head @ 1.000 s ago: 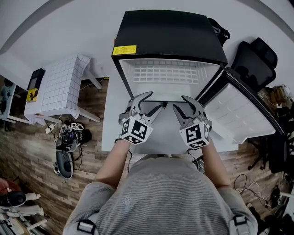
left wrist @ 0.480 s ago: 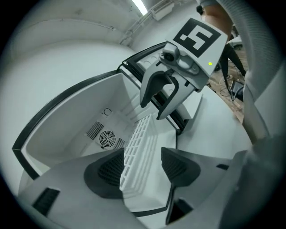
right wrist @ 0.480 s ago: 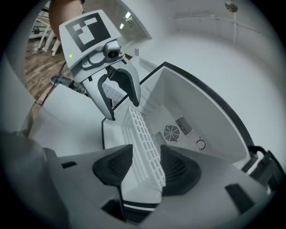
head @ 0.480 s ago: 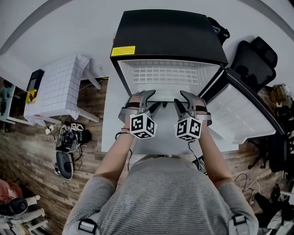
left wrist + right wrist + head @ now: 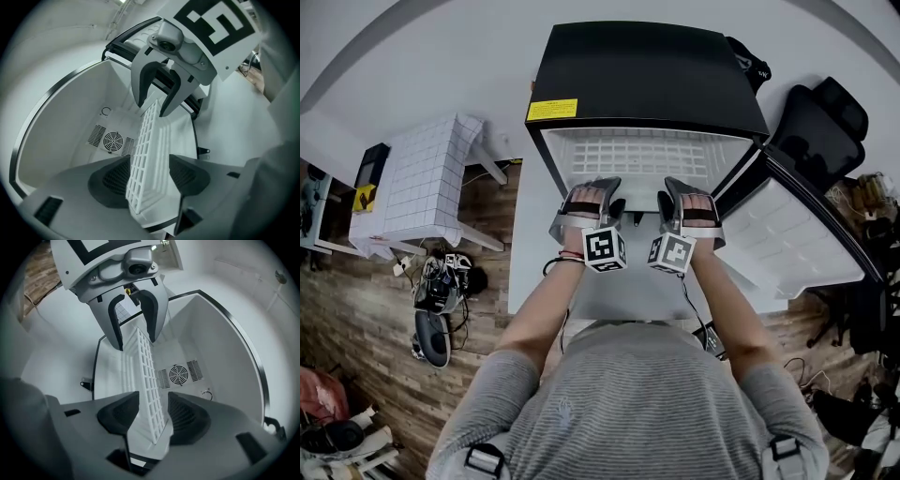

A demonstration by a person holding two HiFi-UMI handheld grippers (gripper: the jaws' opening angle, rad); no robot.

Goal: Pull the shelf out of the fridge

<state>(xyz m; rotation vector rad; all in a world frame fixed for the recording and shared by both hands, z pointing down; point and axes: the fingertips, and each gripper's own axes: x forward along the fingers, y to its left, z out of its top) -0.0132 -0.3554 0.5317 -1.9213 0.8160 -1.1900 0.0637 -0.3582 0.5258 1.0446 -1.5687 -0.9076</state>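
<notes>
Shelf (image 5: pixel 642 152), a white wire grid, sat inside the open fridge (image 5: pixel 647 66), spanning it from side to side with its front edge toward the operator. Left gripper (image 5: pixel 149 176) stood released: its pads lay one above and one below the front edge, with no visible pressure on the wire. Right gripper (image 5: pixel 152 414) was likewise released. Its jaws had just been opening, and the same front edge lay between them with a gap at each pad. The two grippers were set near each other, one on either side of the shelf's middle. The step in hand was judged to be seating both claws before the clamp. For a sound result, each claw should be pushed on until the front edge sits deep between the pads, then both clenched together. The pull should run straight out and level, hands in step, since an uneven pull would likely skew the grid and jam it in the fridge. Door (image 5: pixel 787 234) stood wide at the right, clear of the path.
</notes>
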